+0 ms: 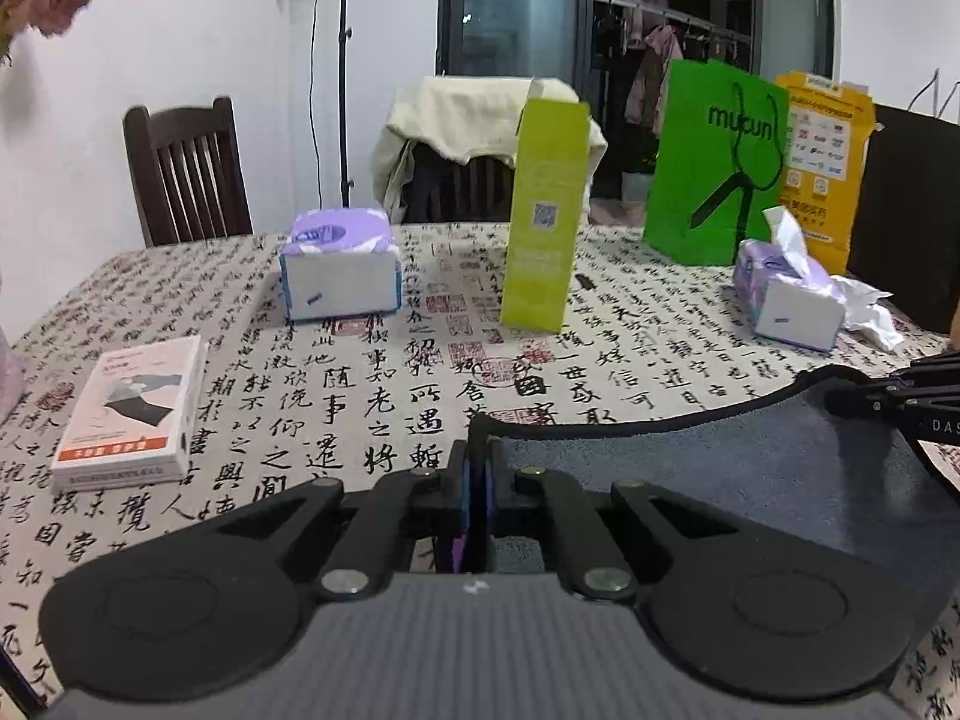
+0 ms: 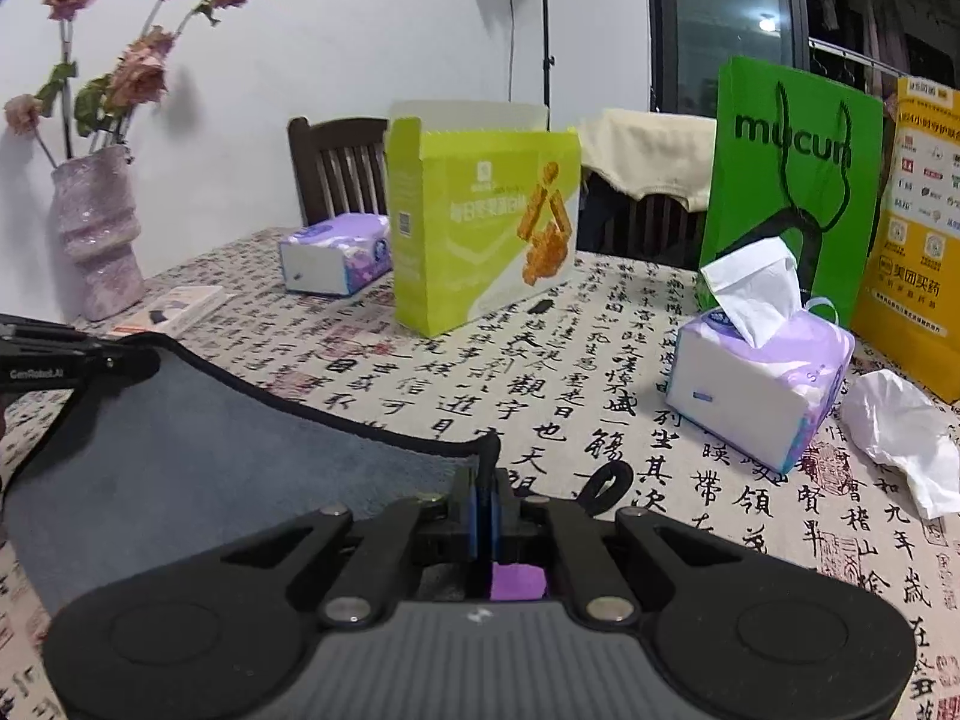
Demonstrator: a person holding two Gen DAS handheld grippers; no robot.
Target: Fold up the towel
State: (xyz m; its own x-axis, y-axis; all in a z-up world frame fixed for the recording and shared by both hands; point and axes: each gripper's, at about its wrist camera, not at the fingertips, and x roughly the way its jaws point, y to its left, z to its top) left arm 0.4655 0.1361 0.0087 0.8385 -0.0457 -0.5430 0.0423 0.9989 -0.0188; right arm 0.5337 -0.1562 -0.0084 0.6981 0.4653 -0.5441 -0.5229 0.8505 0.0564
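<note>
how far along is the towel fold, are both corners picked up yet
Done: both corners are gripped. The left gripper is shut on one corner of the grey towel, the right gripper on the other. In hand: the dark edge hangs lifted between them. Left: no fold shows yet; the edge must still be carried over and laid down on the tablecloth.

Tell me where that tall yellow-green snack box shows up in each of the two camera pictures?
Left wrist view: the yellow-green box stands upright at centre, narrow side with a QR code facing the camera, behind the towel.
Right wrist view: the same box stands left of centre, its broad printed face showing.
Shared landmark: the green mucun bag, to the box's right in both.
</note>
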